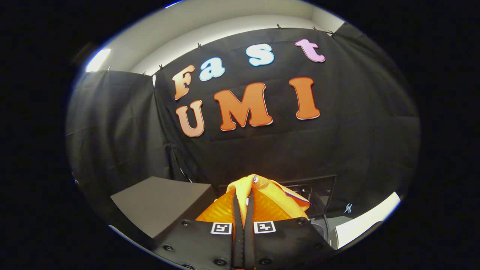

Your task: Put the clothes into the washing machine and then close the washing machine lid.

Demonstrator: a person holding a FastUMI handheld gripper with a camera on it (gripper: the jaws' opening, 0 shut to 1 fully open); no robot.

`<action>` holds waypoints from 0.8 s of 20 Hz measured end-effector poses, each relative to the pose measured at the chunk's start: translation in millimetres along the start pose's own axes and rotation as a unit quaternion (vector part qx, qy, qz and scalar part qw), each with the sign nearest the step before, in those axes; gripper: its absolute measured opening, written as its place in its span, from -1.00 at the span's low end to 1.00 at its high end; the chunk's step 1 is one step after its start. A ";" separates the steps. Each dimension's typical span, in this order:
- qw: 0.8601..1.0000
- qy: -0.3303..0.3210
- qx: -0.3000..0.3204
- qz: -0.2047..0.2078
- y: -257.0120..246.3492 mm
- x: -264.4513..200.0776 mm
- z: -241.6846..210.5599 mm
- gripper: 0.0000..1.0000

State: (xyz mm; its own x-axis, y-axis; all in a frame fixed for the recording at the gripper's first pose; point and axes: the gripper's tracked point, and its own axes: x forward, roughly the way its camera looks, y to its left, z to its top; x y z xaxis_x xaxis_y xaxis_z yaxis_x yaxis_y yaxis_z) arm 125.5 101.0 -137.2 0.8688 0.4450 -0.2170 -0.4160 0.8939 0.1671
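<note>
My gripper point(243, 195) is shut on a yellow-orange garment point(275, 197), its two black fingers point(236, 210) pressed close together with a fold of cloth pinched between them. The garment bunches up over the fingertips and spills to the right; a small snap button sits at its top. It hangs lifted above the washing machine point(360, 223), whose white body shows to the lower right. The machine's dark lid point(318, 187) stands raised just behind the garment. Most of the drum opening is hidden by the cloth and my gripper.
A grey flat surface point(161, 204) lies to the left of the fingers. Black cloth walls close the booth behind and on both sides. A thin cable runs down the cloth near the grey surface's far corner.
</note>
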 end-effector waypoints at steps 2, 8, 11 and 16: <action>0.999 0.032 0.008 -0.005 -19.0 14.1 -31.5 -0.85; 0.989 0.143 0.038 -0.019 -60.6 58.5 -135.1 -0.84; 0.979 0.197 0.050 -0.016 -69.7 63.1 -187.2 -0.84; 0.960 0.276 0.045 -0.011 -81.2 99.1 -254.6 -0.84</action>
State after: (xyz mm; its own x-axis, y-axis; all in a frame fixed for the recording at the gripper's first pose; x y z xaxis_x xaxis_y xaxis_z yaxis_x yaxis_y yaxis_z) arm 177.1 86.5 -417.1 0.5921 0.4092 -0.6942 -0.3531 0.9061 0.2330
